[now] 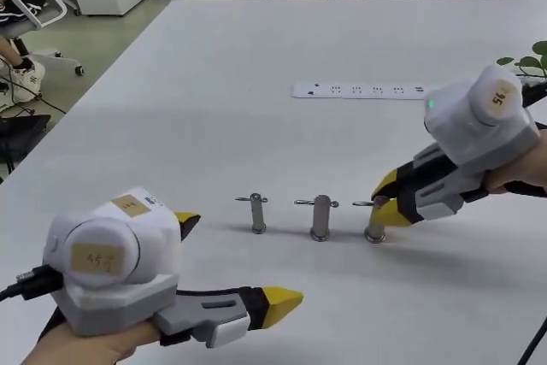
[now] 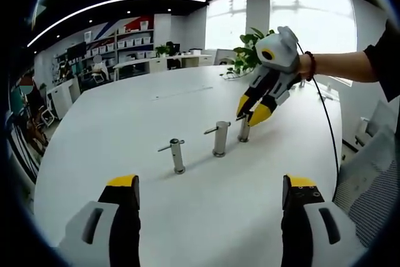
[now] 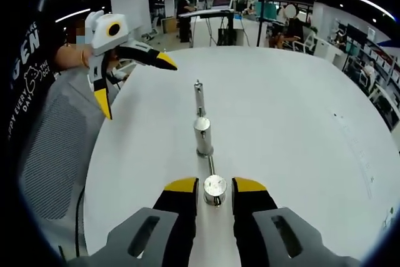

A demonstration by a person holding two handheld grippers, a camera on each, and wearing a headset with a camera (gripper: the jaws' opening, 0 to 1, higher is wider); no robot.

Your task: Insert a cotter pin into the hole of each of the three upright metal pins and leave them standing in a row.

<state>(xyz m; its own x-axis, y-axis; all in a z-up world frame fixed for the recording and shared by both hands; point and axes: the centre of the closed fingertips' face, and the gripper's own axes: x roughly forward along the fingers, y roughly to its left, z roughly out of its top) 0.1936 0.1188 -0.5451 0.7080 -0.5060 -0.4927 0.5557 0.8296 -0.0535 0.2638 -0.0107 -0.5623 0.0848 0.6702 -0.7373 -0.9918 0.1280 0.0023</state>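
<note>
White and matte, the table (image 1: 256, 83) is carrying everything, and I am taking the middle metal pin (image 1: 320, 218) as my landmark. Well in front of it, towards the person, the left gripper (image 1: 238, 260) is hovering with its yellow-tipped jaws spread wide, gripping nothing. Just right of the landmark, the right gripper (image 1: 385, 199) is working at the right metal pin (image 1: 374, 228). Its jaws are standing narrow, one on each side of the flat round head, but I cannot tell whether they are pressing on it. Far behind the landmark a flat white power strip (image 1: 359, 90) is lying.

The three pins, with the left metal pin (image 1: 258, 214) at the far end, are standing upright in a straight row. They are short, smooth steel cylinders, shining a little. A thin wire middle cotter pin (image 1: 316, 203) is crossing the landmark near its top, a left cotter pin (image 1: 252, 199) is crossing its neighbour, and a third cotter pin (image 1: 363, 204) is sticking out of the right one.

I am judging that the last insertion is in hand. The next move is probably calling for a gentle release, so that this light pin is not tipping.
</note>
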